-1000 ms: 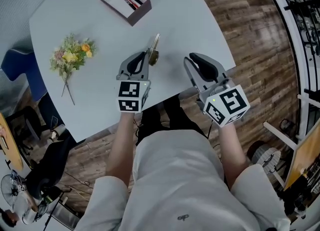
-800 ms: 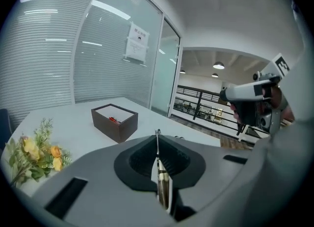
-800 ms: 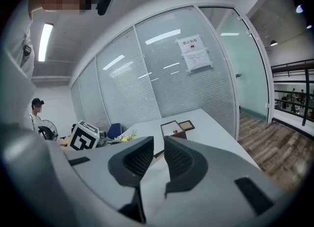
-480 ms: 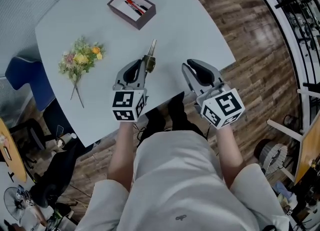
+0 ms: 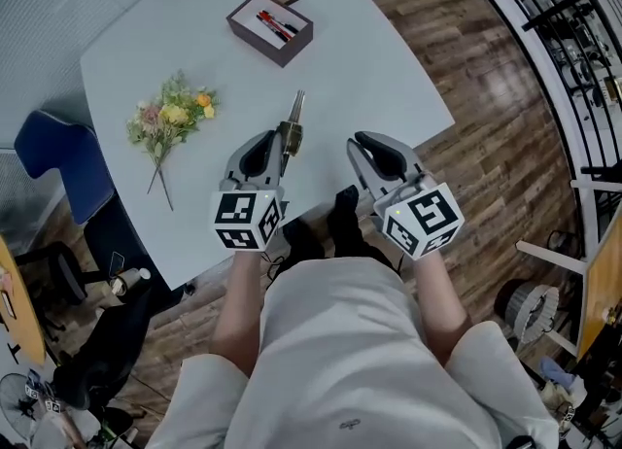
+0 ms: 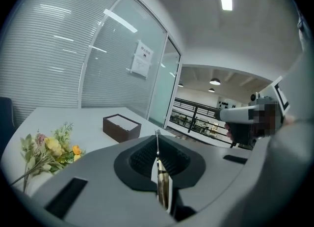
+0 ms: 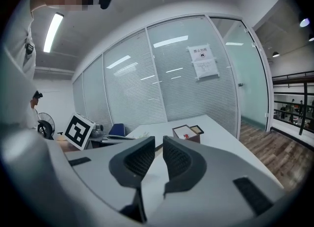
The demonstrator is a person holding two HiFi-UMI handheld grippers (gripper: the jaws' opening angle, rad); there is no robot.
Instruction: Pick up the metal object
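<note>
My left gripper [image 5: 276, 140] is shut on the metal object [image 5: 292, 122], a thin silver blade with a brass-coloured body that sticks out beyond the jaws over the white table [image 5: 369, 58]. In the left gripper view the metal object [image 6: 162, 187] stands edge-on, pinched between the ribbed pads [image 6: 142, 158]. My right gripper [image 5: 373, 144] hangs over the table's near edge. In the right gripper view my right gripper [image 7: 158, 145] has its jaws closing to a narrow gap, and nothing is between them.
A bunch of flowers [image 5: 173, 115] lies on the table's left part. A brown box with red pens [image 5: 272, 21] stands at the far end. A blue chair [image 5: 53, 160] is left of the table, and wooden floor [image 5: 486, 78] lies to the right.
The right jaws have drawn closer together. The left gripper still holds the metal object, and both grippers sit slightly lower in the head view.
</note>
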